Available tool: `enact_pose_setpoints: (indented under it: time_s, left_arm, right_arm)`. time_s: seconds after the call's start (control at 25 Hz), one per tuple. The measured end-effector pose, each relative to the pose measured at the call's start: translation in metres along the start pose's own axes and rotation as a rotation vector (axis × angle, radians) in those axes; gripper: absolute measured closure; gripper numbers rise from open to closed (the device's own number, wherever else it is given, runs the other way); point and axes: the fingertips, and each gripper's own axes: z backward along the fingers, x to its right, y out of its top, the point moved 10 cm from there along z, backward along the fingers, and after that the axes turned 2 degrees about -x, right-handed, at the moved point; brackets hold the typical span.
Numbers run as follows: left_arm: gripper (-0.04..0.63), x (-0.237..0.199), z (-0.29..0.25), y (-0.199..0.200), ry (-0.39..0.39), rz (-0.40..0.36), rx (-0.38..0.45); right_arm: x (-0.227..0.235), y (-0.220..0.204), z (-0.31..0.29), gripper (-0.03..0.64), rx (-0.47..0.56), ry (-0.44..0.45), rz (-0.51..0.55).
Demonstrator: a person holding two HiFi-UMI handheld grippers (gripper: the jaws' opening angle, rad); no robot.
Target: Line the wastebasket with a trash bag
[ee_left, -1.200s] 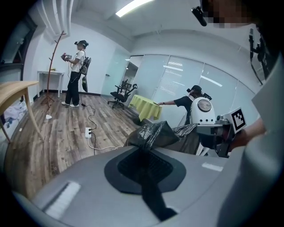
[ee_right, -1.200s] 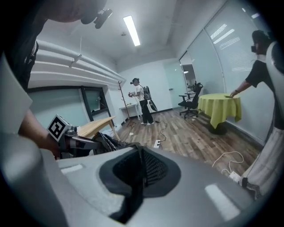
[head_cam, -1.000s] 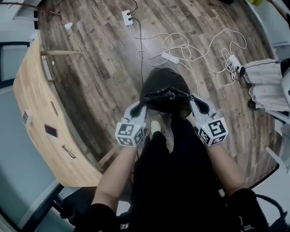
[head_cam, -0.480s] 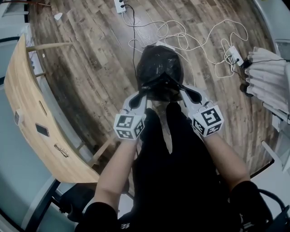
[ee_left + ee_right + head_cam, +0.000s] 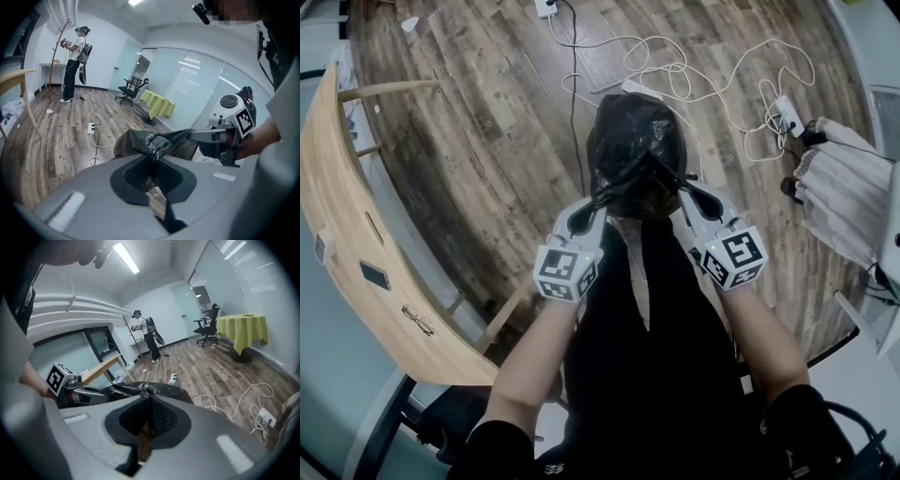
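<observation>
Two grippers, one bag between them

- Grip: the left gripper (image 5: 600, 201) and the right gripper (image 5: 682, 187) each have their fingers pressed together on a pinch of the trash bag (image 5: 635, 141). Both gripper views show crumpled black film caught between the pads with no gap.
- Why held so (my reading): the two pinches sit on opposite sides of the bag's rim. Pulling them apart draws that edge into a taut band, which should spread the mouth so it can go over a bin's lip.
- Where: the bag hangs in front of the person's legs, above the wood floor (image 5: 487, 122). It is well apart from the wooden tabletop (image 5: 347, 187) on the left. Loose white cables (image 5: 675, 70) lie on the floor beyond it.
- Wastebasket: I cannot make it out. The bag bulges in a rounded dome, and whatever stands under it is hidden by the film. Whether the liner is over a rim yet I cannot tell.
- Orientation: the stretched rim runs side to side across the person's front, from one set of fingers to the other. The body of the bag extends away from that line, forward and downward toward the floor. So the long axis points away from the person, with the rim end nearest
- Step, as judged: seating the rim, not yet finished
</observation>
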Motion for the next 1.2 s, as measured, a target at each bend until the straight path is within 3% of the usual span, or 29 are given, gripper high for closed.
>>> enact_pose_setpoints:
  time_s: [0.36,0.64,0.92,1.2]
  left_arm:
    - [0.589,-0.046,-0.038,-0.035,-0.006,-0.033,-0.061]
    - [0.589,-0.058,-0.081,-0.052,0.046,-0.040,-0.075]
    - [0.589,-0.077,-0.116,-0.102,0.079,0.007,-0.054]
    - [0.589,-0.096,-0.124,-0.139,0.057,-0.047,-0.016]
  right_arm:
    - [0.019,-0.035,-0.047,0.615,0.043,-0.013,-0.042]
    - [0.057,-0.072,-0.077,0.615,0.022,0.009,-0.088]
    - [0.081,-0.107,-0.107,0.615,0.021,0.020,-0.024]
    - [0.101,-0.139,-0.124,0.615,0.060,0.011,0.033]
